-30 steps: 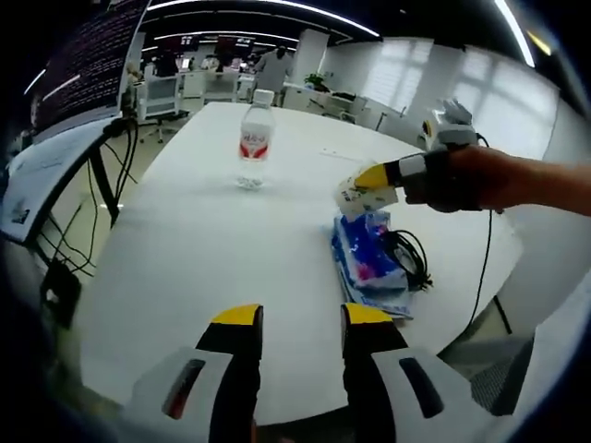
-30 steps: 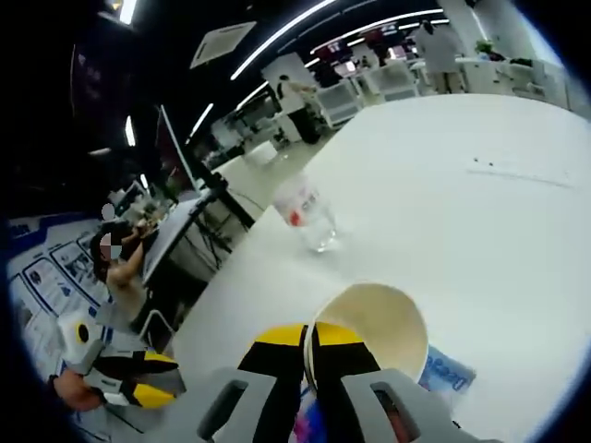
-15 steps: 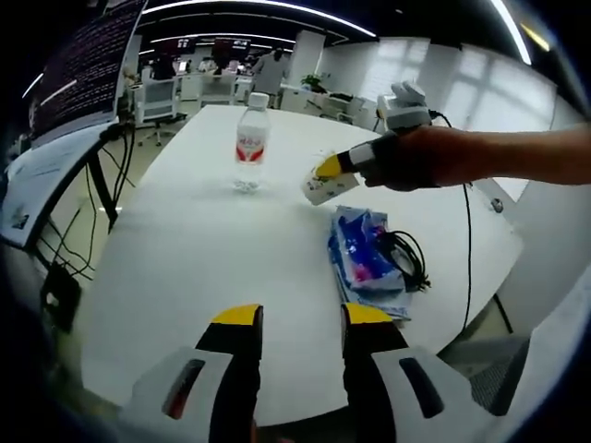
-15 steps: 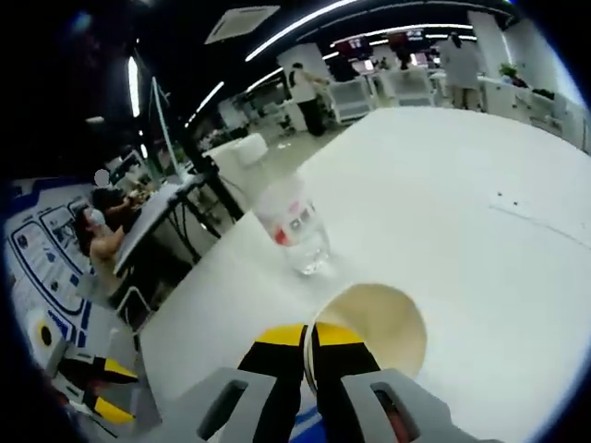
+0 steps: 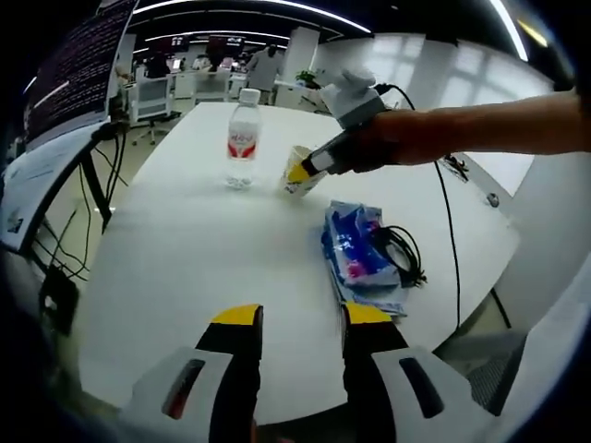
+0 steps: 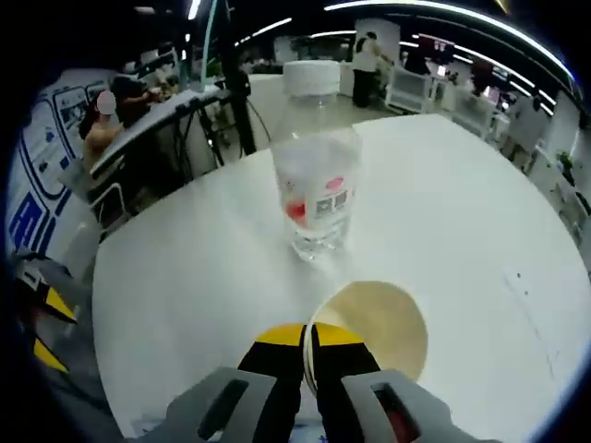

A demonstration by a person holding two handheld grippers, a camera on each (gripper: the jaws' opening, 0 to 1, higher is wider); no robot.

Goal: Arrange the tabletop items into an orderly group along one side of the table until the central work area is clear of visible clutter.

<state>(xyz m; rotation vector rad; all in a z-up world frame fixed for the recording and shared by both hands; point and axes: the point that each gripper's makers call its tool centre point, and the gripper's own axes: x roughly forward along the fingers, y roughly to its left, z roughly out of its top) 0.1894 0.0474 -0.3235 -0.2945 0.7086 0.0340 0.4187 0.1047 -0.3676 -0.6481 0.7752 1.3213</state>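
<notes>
My right gripper (image 6: 307, 340) is shut on the rim of a cream paper cup (image 6: 374, 323), held just above the white table (image 6: 185, 277). A clear water bottle (image 6: 317, 171) with a red-and-white label stands upright right behind the cup. In the left gripper view the right gripper (image 5: 301, 173) holds the cup (image 5: 298, 177) just right of the bottle (image 5: 241, 141). My left gripper (image 5: 297, 318) is open over the table's near edge, holding nothing. A blue tissue pack (image 5: 355, 258) lies right of centre with a coiled black cable (image 5: 402, 254) against it.
The table's near edge (image 5: 185, 406) runs under my left gripper. A monitor and desk with hanging cables (image 5: 83, 101) stand off the table's left side. The person's arm (image 5: 480, 129) reaches across from the right. Office desks and chairs (image 6: 443, 88) lie beyond the table.
The right gripper has carried the cup leftward across the table, away from the tissue pack, and lowered it close beside the water bottle. The left gripper has stayed put.
</notes>
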